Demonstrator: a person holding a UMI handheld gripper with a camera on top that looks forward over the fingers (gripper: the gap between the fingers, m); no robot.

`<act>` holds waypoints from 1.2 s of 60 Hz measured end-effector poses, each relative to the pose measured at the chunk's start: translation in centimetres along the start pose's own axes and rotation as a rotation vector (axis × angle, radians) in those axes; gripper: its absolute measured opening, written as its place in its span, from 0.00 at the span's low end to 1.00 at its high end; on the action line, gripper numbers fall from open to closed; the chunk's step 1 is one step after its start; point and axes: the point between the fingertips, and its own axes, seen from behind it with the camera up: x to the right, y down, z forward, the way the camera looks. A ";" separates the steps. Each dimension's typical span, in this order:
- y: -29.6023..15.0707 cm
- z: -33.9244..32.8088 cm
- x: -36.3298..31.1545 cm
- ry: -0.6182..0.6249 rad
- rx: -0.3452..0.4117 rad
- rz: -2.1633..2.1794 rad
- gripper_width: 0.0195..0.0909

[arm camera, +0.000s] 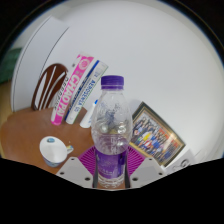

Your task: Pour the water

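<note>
Gripper (109,178): clenched on the bottle (110,130), which stands upright between the purple pads (90,160).
Bottle: clear ribbed plastic, cylindrical, purple cap (113,83) on (apparently sealed).
Cup (53,149): white, rounded, near left on the wooden surface (25,135).
Risk: smooth plastic may slip when tilted; capped, nothing pours.

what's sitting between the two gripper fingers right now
A clear water bottle with a purple cap stands upright between the fingers, as the gripper view shows; whether both pads press it is unclear.

Bright, even light; strong fisheye bend; slight softness.
</note>
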 end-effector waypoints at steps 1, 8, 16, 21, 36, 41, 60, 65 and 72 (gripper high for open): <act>0.3 0.2 -0.3 -0.015 0.004 0.043 0.23; 2.6 1.3 -2.8 -0.105 0.024 0.273 0.23; 5.3 2.7 -6.1 -0.180 0.051 0.392 0.23; 7.2 3.7 -7.8 -0.219 0.038 0.471 0.23; 10.9 5.1 -9.5 -0.215 0.058 0.581 0.28; 11.0 4.5 -9.2 -0.209 0.078 0.601 0.35; 12.2 -0.1 -7.8 -0.130 -0.092 0.616 0.93; 11.4 -3.9 -6.3 -0.068 -0.141 0.598 0.92; 10.5 -10.2 -5.2 0.000 -0.233 0.596 0.92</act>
